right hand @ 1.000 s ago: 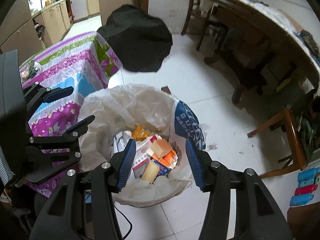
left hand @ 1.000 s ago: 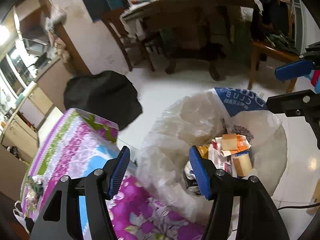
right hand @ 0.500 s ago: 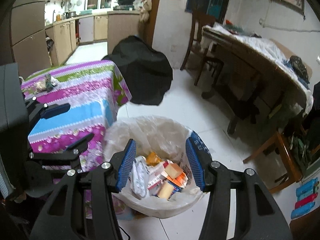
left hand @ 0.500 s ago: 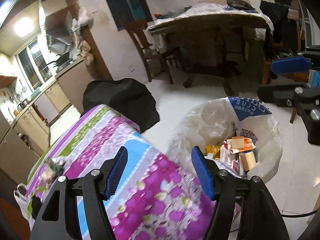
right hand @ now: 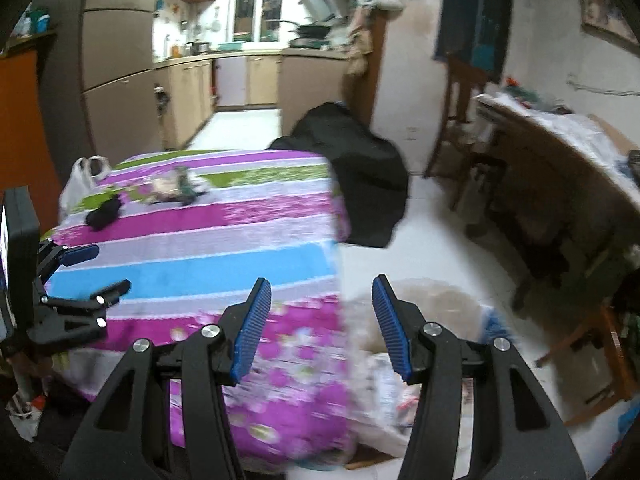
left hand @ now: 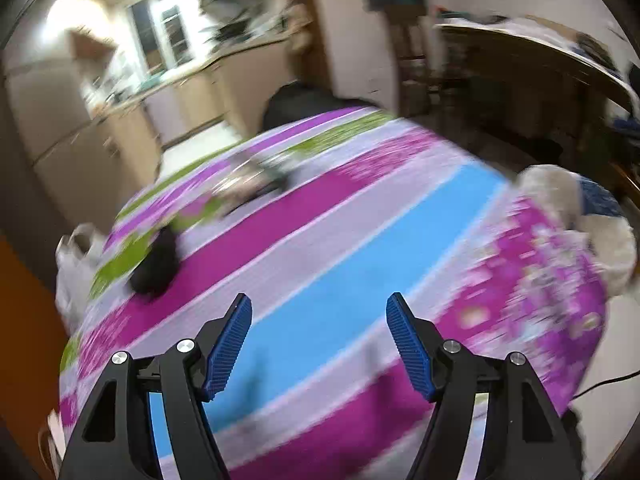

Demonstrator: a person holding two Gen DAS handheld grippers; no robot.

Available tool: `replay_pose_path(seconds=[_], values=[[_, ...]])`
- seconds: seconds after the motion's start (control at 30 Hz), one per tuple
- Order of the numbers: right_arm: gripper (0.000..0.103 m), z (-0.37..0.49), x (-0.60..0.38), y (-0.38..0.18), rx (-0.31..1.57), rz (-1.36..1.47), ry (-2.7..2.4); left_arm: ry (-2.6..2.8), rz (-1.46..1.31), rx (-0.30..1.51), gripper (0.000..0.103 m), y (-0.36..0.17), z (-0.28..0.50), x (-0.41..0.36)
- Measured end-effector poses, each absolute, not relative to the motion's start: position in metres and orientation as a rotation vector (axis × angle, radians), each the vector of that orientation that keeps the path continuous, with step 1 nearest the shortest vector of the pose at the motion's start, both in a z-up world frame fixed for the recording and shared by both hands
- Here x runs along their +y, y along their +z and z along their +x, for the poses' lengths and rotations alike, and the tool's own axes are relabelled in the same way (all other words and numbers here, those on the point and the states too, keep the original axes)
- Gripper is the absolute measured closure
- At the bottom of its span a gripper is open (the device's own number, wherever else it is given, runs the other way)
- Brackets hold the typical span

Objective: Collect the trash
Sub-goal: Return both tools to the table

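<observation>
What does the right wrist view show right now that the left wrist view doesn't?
Only the right wrist view: the left gripper seen from the side over the tablecloth, the whole black covered object on the floor, and trash in the bin bag below the right gripper.

Only the left wrist view: the left gripper head-on, open and empty, its jaws having just been opening.

Both: the striped tablecloth, the dark item, the crumpled litter, the white plastic bag.
</observation>
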State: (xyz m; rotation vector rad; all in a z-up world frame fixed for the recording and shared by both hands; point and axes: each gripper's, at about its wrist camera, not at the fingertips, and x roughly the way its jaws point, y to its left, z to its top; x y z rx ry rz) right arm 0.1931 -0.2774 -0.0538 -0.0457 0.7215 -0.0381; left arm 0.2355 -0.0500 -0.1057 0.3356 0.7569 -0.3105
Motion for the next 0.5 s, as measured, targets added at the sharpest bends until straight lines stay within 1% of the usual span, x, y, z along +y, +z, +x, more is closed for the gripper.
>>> replay_pose_path(seconds=[0.13, 0.27, 0.33, 0.43, 0.5], values=[[0.052, 0.222, -0.243, -0.072, 0.767, -0.028, 0.054, -0.223, 0.299, 0.782, 0.033, -0.110, 0.248, 0.009], [0.052, 0.258, -0.208, -0.085, 0.806, -0.035, 0.147, -0.163, 0.266, 0.764, 0.032, -0.105, 0.264, 0.055], [0.052, 0.285, -0.190, -0.085, 0.808, -0.039, 0.187, -0.136, 0.255, 0.741, 0.031, -0.098, 0.280, 0.073], [0.052, 0.339, -0.169, -0.078, 0.803, 0.013, 0.240, -0.112, 0.235, 0.704, 0.026, -0.087, 0.311, 0.083], [0.052, 0.394, -0.149, -0.079, 0.834, 0.024, 0.264, -0.109, 0.220, 0.693, 0.024, -0.083, 0.332, 0.088]])
